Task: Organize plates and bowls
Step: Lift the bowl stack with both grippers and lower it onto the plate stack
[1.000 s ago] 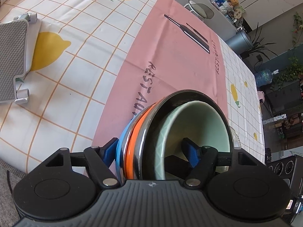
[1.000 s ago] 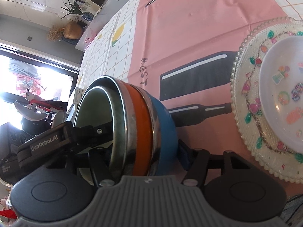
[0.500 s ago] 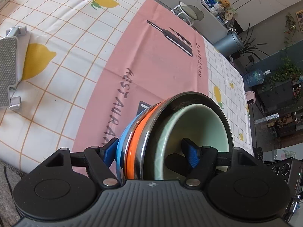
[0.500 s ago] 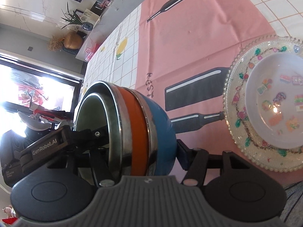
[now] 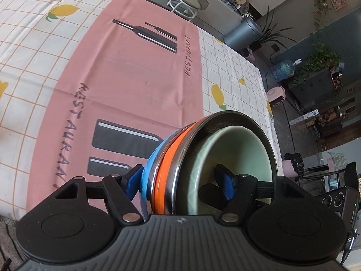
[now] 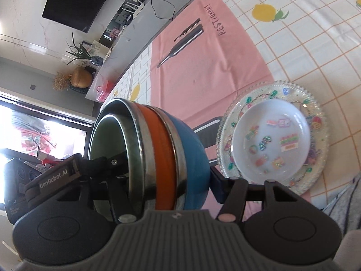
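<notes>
A nested stack of bowls [image 5: 167, 158], blue outermost, then orange, then steel with a pale green bowl [image 5: 237, 153] inside, hangs tilted on its side above the table. My left gripper [image 5: 179, 181] grips it, one pad on the blue outside and one inside the green bowl, its jaws closing slightly. My right gripper [image 6: 167, 187] is shut on the same stack [image 6: 191, 149] from the opposite side. The left gripper's body [image 6: 56, 176] shows in the right wrist view. On the table sits a beaded glass plate [image 6: 315, 113] with a white sticker-patterned dish [image 6: 270, 135] on it.
A pink "RESTAURANT" mat [image 5: 135, 79] lies on a lemon-print checked tablecloth [image 5: 33, 45]. The table's far edge [image 5: 264, 79] drops to the floor, where a stool [image 5: 189, 2] and a bin [image 5: 243, 31] stand. A grey sleeve [image 6: 343, 198] is near the glass plate.
Both grippers have lifted the bowl stack up and away from the table. The grey rack at the left has left the left wrist view. The glass plate now looks smaller and farther.
</notes>
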Motion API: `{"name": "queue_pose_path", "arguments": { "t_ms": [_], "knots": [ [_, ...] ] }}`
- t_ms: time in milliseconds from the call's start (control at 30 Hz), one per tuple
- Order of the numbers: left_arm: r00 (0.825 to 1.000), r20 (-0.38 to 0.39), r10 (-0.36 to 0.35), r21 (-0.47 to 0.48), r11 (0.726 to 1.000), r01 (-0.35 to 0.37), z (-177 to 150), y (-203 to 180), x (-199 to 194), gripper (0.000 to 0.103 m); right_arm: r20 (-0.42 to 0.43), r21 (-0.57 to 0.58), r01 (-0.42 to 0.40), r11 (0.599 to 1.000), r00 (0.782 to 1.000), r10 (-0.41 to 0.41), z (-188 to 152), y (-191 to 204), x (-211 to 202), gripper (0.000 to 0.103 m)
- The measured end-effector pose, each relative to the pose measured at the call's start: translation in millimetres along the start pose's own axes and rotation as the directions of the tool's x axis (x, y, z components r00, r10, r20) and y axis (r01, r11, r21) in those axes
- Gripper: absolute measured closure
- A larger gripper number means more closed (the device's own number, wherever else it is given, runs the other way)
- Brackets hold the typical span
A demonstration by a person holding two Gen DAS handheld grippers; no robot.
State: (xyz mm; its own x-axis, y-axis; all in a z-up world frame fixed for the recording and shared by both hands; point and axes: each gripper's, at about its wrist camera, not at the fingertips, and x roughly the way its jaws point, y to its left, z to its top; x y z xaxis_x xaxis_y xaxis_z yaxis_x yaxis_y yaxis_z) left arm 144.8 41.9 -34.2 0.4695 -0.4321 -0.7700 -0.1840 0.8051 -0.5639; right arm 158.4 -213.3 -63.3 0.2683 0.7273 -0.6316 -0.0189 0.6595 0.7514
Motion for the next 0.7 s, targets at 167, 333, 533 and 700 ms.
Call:
{"name": "queue_pose_path", "arguments": {
  "t_ms": [167,333,533,700],
  "knots": [
    [0.999,-0.031,-0.024,0.04,0.999,0.025,-1,-23,16,0.023,0.036,0.025,0.016,1.0,0.999,-0.017,5,-15,-24,0.045],
    [0.997,-0.069,-0.033,0.066,0.997,0.038,-2,-36,34,0.023,0.054,0.053,0.031,0.998,0.998,-0.034,11,-30,-38,0.045],
    [0.993,-0.108,-0.038,0.075,0.996,0.047,-4,-38,51,0.023,0.052,0.079,0.043,0.996,0.998,-0.047,12,-46,-42,0.045],
    [0.989,-0.14,-0.045,0.07,0.996,0.055,-3,-34,64,0.023,0.04,0.098,0.063,0.993,0.997,-0.067,12,-56,-39,0.045]
  ]
}}
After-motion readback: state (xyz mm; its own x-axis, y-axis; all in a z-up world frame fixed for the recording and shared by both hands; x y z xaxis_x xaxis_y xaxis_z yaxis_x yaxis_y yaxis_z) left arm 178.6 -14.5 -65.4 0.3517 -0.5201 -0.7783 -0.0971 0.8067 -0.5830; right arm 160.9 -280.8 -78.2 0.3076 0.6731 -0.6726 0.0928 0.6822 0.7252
